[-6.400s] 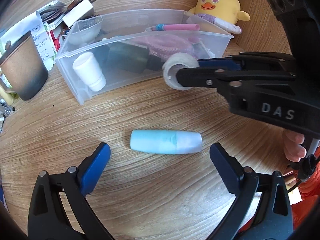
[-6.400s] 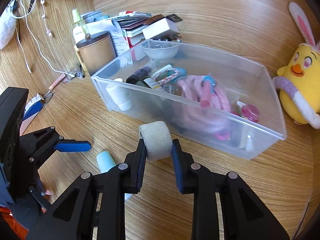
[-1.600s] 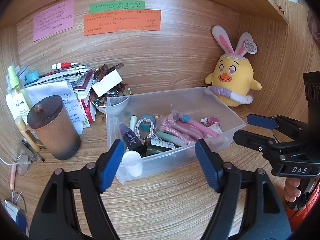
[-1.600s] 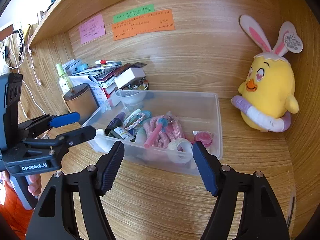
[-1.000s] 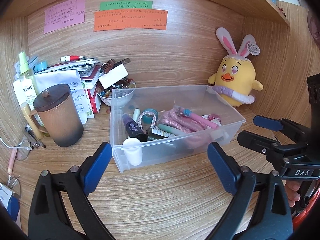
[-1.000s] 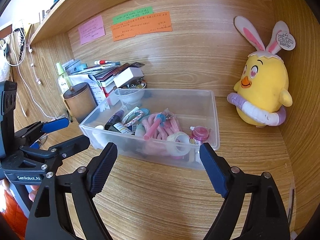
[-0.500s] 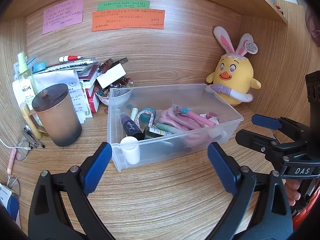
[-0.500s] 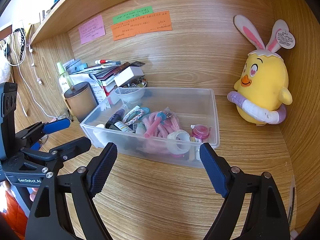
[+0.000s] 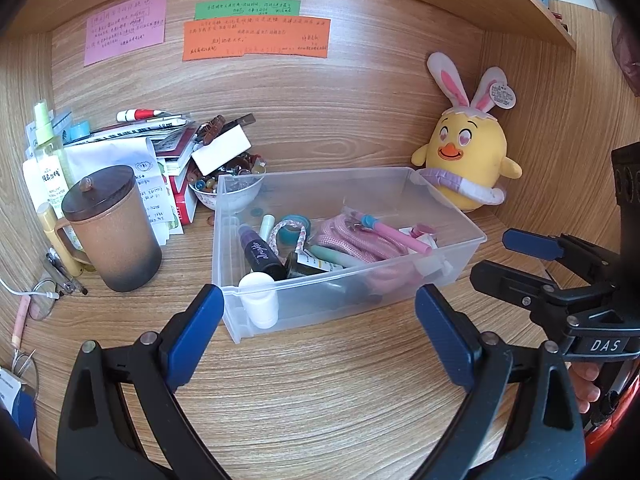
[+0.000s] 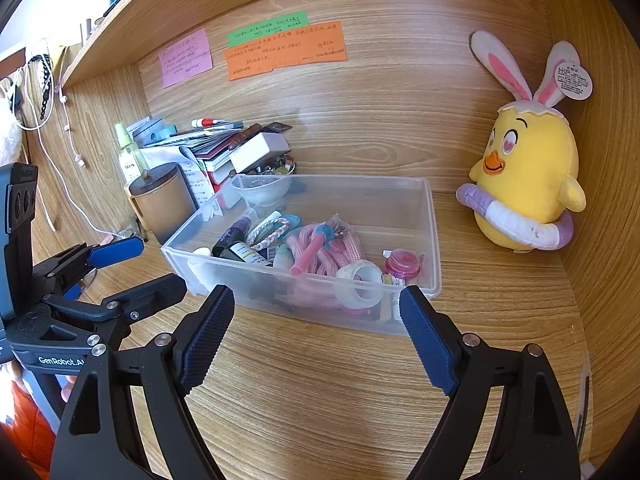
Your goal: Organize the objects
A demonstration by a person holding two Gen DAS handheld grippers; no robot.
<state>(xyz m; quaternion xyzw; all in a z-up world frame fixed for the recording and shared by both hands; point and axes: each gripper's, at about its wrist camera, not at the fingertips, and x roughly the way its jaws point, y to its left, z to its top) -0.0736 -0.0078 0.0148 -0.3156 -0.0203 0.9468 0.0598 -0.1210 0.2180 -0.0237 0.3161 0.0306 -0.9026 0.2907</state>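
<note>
Clear bin (image 9: 448, 276) sits mid-frame, holding tape (image 10: 362, 280) and rope (image 10: 320, 256). Left gripper (image 9: 318, 334) and right gripper (image 10: 316, 334) gape wide, empty, at bottom.

Filled clear bin (image 9: 448, 268) (wide-spread left gripper (image 9: 318, 334) before it)

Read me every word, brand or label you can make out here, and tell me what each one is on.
"DAS": right tongs.
"GenRobot.AI", last letters cut off: left tongs.
Handwriting on the pink note, green note and orange note: too small.
Plush chick's ear tag, purple bottle label: blurred.
</note>
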